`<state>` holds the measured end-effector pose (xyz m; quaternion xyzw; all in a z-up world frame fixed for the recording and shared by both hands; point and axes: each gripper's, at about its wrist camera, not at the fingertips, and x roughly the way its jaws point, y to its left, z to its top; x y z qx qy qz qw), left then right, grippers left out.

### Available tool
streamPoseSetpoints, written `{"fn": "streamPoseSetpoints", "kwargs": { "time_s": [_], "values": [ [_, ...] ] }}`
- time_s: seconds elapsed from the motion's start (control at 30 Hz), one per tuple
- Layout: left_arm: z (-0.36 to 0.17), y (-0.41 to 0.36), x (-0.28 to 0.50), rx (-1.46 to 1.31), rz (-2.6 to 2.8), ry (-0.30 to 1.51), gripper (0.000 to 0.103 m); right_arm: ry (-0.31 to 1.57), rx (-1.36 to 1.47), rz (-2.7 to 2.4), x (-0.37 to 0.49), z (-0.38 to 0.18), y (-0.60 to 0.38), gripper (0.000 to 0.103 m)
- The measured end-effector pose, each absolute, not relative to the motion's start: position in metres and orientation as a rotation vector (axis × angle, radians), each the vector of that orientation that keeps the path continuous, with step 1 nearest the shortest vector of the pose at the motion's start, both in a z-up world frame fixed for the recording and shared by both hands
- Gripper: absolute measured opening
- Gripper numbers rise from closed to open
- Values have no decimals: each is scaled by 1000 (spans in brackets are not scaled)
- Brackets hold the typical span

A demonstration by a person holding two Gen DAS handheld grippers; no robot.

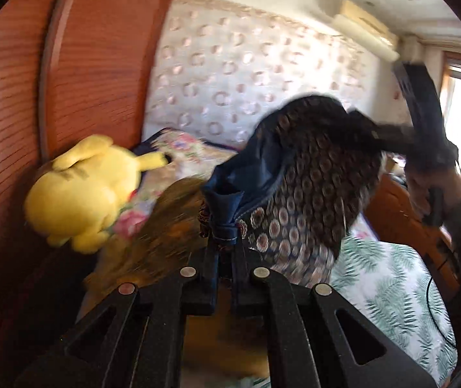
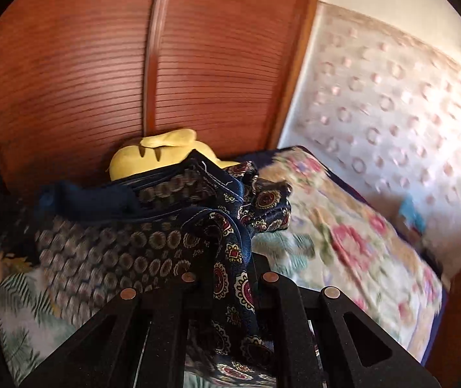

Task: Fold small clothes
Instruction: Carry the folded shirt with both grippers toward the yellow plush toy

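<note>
**Garment up in the air, folding barely begun**

On the left, a yellow plush toy [image 1: 81,190] lies against the wooden wardrobe doors [image 1: 94,64], next to a floral pillow [image 1: 178,148] at the head of the bed [image 1: 392,291]. None of this is part of the job.

Moving to the centre, the left tool [image 1: 225,242] has its fingers pinched nearly together on a bunched navy hem of the patterned garment [image 1: 308,181]. From that pinch the cloth rises and stretches across to the right, clear of the bed's leaf-print cover.

Further right in the left wrist view, the other tool appears dark and blurred at the far end of the cloth, held in the person's hand. In its own camera, the right tool [image 2: 230,278] is closed down on a twisted strip of the same fabric, which passes between its fingers and hangs below them. The body of the garment spreads away to the left of that grip, sagging in loose folds.

Judging by this, the task is at an early stage: the piece is held at two points and being spread, no neat fold is visible, and laying it flat and folding it remain to be done.
</note>
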<state>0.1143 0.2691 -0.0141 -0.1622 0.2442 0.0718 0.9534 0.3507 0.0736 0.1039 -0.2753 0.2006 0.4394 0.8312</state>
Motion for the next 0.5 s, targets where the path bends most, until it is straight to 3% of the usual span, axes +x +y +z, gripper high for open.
{"fn": "streamPoseSetpoints", "kwargs": {
  "time_s": [0.2, 0.3, 0.37, 0.43, 0.5],
  "values": [
    [-45, 290, 105, -384, 207, 556, 6, 457, -641, 955, 398, 70, 136, 11],
    [-48, 289, 105, -389, 217, 573, 6, 460, -619, 938, 413, 64, 139, 18],
    [-48, 289, 106, -379, 224, 582, 7, 455, -599, 894, 413, 66, 144, 39],
    [-48, 289, 107, -367, 235, 590, 7, 445, -564, 849, 412, 68, 153, 53],
    [-47, 289, 106, -349, 249, 603, 8, 430, -543, 832, 411, 70, 150, 54]
  ]
}}
